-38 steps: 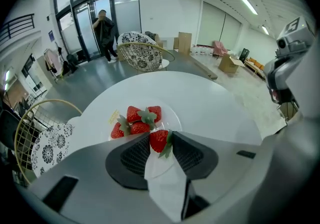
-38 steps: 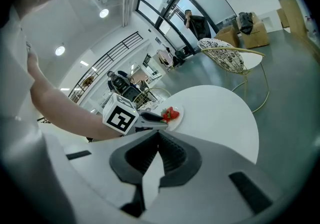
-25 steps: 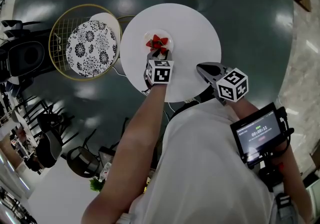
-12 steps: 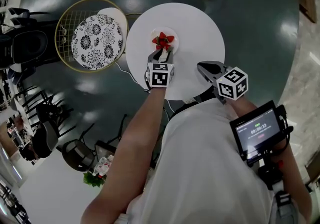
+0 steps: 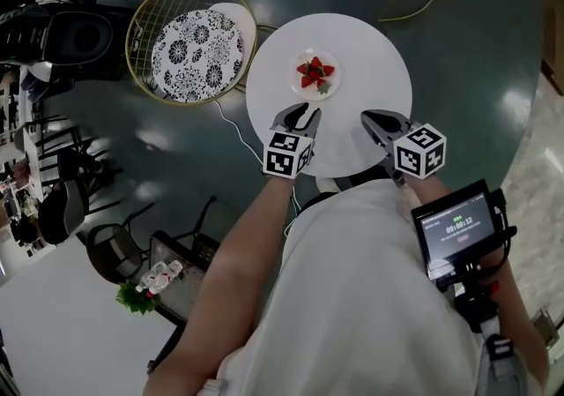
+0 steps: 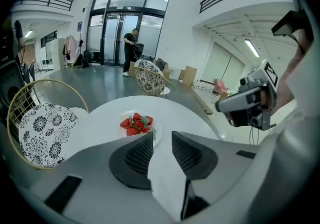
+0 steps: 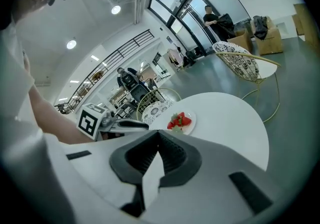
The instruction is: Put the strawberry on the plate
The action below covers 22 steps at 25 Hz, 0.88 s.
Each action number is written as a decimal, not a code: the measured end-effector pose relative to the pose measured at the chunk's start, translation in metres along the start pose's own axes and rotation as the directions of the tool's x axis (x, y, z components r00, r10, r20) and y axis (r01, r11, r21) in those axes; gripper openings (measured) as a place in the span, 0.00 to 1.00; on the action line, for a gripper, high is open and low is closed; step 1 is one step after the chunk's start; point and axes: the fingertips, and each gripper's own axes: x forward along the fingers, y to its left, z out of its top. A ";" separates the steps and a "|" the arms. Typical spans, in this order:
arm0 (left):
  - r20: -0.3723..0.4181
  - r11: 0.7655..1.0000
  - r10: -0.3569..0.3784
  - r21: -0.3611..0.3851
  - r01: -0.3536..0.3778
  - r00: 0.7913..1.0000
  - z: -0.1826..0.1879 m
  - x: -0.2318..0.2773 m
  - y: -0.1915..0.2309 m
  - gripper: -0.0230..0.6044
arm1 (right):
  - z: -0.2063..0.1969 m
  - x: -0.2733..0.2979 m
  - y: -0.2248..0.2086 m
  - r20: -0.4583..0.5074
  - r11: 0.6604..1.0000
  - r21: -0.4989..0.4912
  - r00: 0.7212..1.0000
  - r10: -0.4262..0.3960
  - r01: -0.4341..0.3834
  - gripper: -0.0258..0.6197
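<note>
My left claw (image 5: 300, 112) hangs over the near edge of the desk (image 5: 370, 50), with its jaws apart and only bare desk between them. The strawberry (image 5: 314, 72) lies on the plate (image 5: 297, 85), just beyond this claw, which is the nearer one. My right claw (image 5: 374, 118), at the near right, is closed on nothing. Only the left gripper view shows the gap; the head view shows the spacing.

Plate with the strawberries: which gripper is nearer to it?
Left. The left gripper is just short of the plate, open jaws aimed at it, not touching. The right gripper, jaws shut, is farther back and to its right.
</note>
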 end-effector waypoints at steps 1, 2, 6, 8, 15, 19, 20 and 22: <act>0.019 1.000 -0.003 -0.010 0.003 1.000 0.001 -0.005 -0.002 0.23 | 0.005 0.000 0.000 0.004 1.000 -0.010 1.000 0.003 -0.003 0.05; 0.039 1.000 0.000 -0.019 0.001 0.999 0.002 -0.011 -0.003 0.23 | 0.010 -0.001 0.001 0.010 1.000 -0.021 1.000 0.006 -0.006 0.05; 0.134 0.999 0.022 -0.047 -0.016 0.991 0.003 -0.053 -0.010 0.08 | 0.020 -0.010 0.025 0.047 0.998 -0.067 0.999 0.010 -0.007 0.05; 0.182 0.998 0.025 -0.058 -0.015 0.983 0.005 -0.076 -0.015 0.05 | 0.023 -0.017 0.041 0.065 0.996 -0.089 0.998 0.012 -0.006 0.05; 0.294 0.997 0.039 -0.077 -0.017 0.955 0.002 -0.135 -0.023 0.05 | 0.028 -0.030 0.088 0.123 0.986 -0.163 0.991 0.048 -0.027 0.05; 0.333 0.997 0.038 -0.083 -0.011 0.942 -0.004 -0.160 -0.034 0.05 | 0.023 -0.046 0.113 0.143 0.981 -0.190 0.988 0.058 -0.030 0.05; 0.343 0.996 0.037 -0.084 -0.008 0.939 -0.007 -0.168 -0.039 0.05 | 0.020 -0.052 0.121 0.147 0.979 -0.200 0.987 0.060 -0.030 0.05; 0.358 0.996 0.031 -0.085 -0.001 0.933 -0.015 -0.186 -0.050 0.05 | 0.012 -0.065 0.138 0.154 0.976 -0.216 0.986 0.058 -0.024 0.05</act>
